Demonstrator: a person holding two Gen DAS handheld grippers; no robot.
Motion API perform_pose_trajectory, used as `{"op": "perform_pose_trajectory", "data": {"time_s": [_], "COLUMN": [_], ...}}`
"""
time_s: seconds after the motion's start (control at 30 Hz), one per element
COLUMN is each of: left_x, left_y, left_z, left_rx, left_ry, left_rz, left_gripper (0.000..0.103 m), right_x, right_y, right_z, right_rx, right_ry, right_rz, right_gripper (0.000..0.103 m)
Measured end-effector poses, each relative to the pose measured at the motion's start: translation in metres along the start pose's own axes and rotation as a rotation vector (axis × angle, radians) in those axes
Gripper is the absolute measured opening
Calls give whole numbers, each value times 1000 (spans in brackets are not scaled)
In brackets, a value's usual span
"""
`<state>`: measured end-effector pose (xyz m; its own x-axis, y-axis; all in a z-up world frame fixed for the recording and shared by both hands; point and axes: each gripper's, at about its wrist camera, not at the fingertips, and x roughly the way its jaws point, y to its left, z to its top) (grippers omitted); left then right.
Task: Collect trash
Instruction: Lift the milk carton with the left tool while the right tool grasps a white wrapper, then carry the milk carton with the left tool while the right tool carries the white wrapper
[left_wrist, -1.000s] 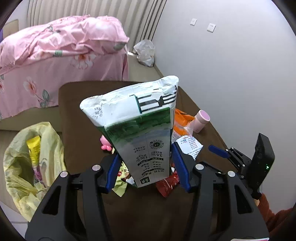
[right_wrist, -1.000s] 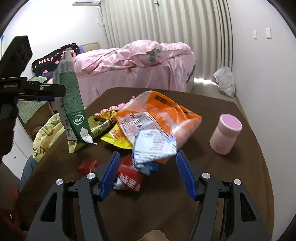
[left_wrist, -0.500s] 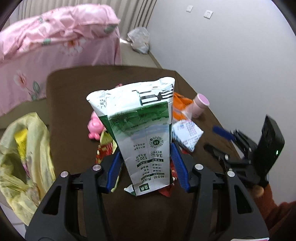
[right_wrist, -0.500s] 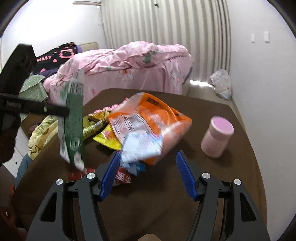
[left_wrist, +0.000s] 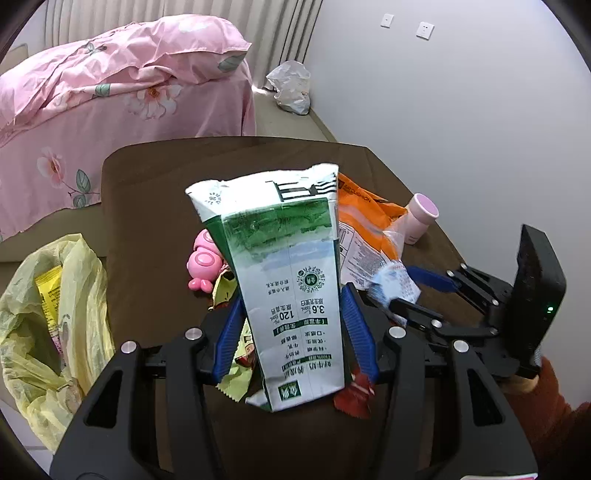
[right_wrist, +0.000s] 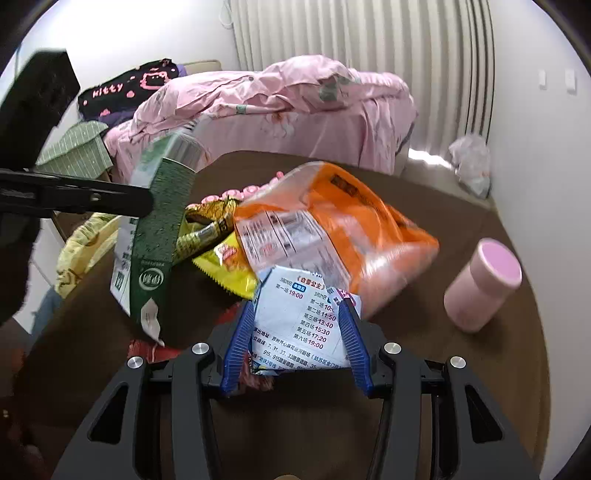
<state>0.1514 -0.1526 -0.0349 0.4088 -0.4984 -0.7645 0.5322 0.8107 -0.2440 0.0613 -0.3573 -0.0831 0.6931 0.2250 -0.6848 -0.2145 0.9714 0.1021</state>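
My left gripper is shut on a green-and-white milk carton, held upright above the brown table; the same carton hangs at the left of the right wrist view. My right gripper is closing its jaws on a light blue printed leaflet, whose edges meet both pads. Behind the leaflet lie an orange snack bag, a yellow wrapper and a red wrapper. The right gripper also shows in the left wrist view, at the leaflet.
An open yellow plastic bag holding wrappers hangs off the table's left side. A pink jar stands at the right of the table and a pink toy near the middle. A pink-covered bed and a white bag on the floor lie beyond.
My right gripper has moved forward over the blue leaflet and its jaws have narrowed around it. My left gripper has sunk a little with the carton.
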Motion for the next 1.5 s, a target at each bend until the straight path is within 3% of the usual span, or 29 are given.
{"op": "perform_pose_trajectory", "data": {"time_s": [0.2, 0.27, 0.33, 0.4, 0.43, 0.57, 0.77, 0.87, 0.97, 1.03, 1.1, 1.17, 1.37, 1.5], "left_x": [12, 16, 20, 24, 27, 28, 23, 21, 22, 22, 20, 17, 19, 31], "left_y": [-1, -5, -7, -6, -5, -3, -2, -4, -6, -6, -5, -3, -14, -32], "left_z": [-8, -12, -17, -21, -23, -29, -30, -31, -31, -32, -32, -33, -22, -4], "left_rx": [-8, 12, 23, 19, 14, -1, -10, -11, -15, -18, -13, -3, 9, 45], "left_ry": [15, 23, 31, 39, 43, 47, 23, 7, 0, -1, -2, -7, -15, -21], "left_rz": [-15, 6, 22, 29, 36, 24, 12, 1, 5, 5, 8, 13, -8, 35], "left_gripper": [49, 49, 49, 49, 49, 49, 49, 50, 50, 51, 51, 55, 56, 61], "right_x": [-13, -20, -26, -24, -21, -28, -33, -34, -18, 2, 5, -3, -34, -43], "right_y": [-19, -25, -28, -23, -16, -6, -22, -23, -21, -22, -21, -18, -13, -18], "right_z": [-23, -25, -27, -26, -27, -29, -27, -23, -12, -9, -11, -13, -15, -19], "right_rx": [53, 97, 140, 124, 88, 42, 188, 233, 223, 216, 221, 214, 163, 185], "right_ry": [15, -9, -26, 31, 59, 28, 51, -11, -20, 30, 39, 15, -55, -62], "right_rz": [-130, -97, -26, 1, -27, -168, -91, -30, -69, -86, -25, -1, -97, -106], "right_gripper": [48, 59, 60, 60, 60, 60, 60, 60, 60, 60, 48, 45, 40, 40]}}
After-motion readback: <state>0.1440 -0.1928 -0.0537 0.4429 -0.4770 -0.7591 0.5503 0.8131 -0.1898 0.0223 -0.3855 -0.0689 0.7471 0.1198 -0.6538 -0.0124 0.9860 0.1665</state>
